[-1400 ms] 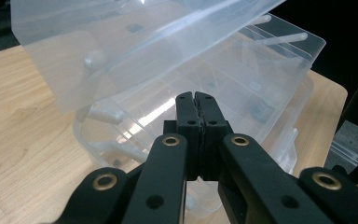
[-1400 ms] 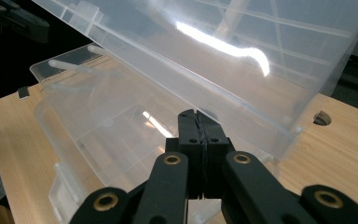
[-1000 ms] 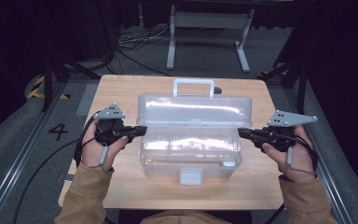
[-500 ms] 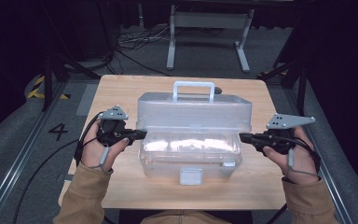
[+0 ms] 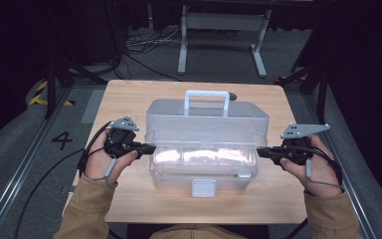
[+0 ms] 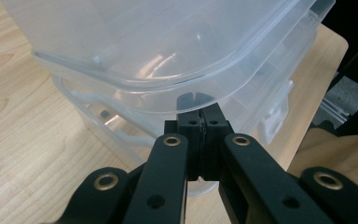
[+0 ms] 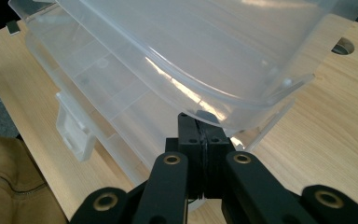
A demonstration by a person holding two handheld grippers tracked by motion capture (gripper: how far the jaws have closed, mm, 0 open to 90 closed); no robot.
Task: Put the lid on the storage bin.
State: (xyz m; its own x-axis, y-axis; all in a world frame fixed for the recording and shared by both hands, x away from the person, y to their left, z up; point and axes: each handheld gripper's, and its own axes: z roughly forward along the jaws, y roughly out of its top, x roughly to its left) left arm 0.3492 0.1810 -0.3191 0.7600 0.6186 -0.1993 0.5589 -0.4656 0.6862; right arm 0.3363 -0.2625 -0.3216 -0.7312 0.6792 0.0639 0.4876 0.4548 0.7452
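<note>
— Where's the box?

— I see the clear box (image 5: 206, 144) mid-table (image 5: 129, 94), lid (image 5: 206, 117) raised. My left claw (image 5: 151, 148) is clenched under the lid's left edge.

— And the right?

— My right claw (image 5: 259, 151) is clenched too, tips under the lid's right edge.

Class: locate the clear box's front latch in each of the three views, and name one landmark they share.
High view: latch bottom centre, on the box front.
Left gripper view: right of centre.
Right gripper view: left of centre.
Shared landmark: raised clear lid.
</note>
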